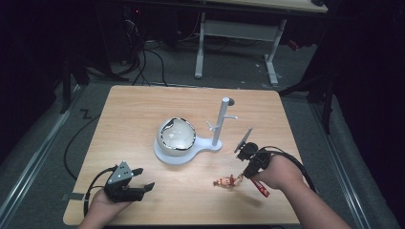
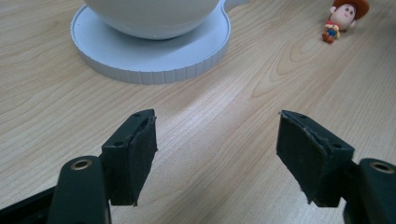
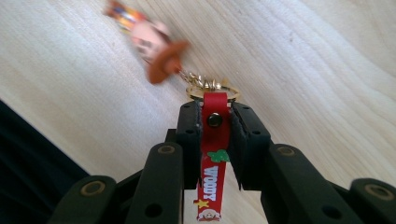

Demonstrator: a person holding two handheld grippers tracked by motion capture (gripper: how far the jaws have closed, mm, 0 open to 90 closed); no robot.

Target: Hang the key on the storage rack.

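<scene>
A small cowboy figure keychain (image 1: 225, 182) hangs just above the table's front right; its red strap (image 3: 215, 135) is pinched between the jaws of my right gripper (image 3: 215, 114), which is shut on it. The figure (image 3: 148, 39) dangles blurred from the gold ring (image 3: 212, 88). In the high view the right gripper (image 1: 246, 172) points down toward the table and the strap's tail (image 1: 261, 189) trails below the hand. My left gripper (image 1: 145, 179) rests at the front left, open and empty. From it I see the figure (image 2: 343, 18) far right.
A white stand (image 1: 188, 155) with a round base holds a white bowl-like object (image 1: 177, 136) mid-table; its upright post with pegs (image 1: 222, 119) rises to the right. The base (image 2: 149, 60) lies ahead of the left gripper. Bare wood surrounds them.
</scene>
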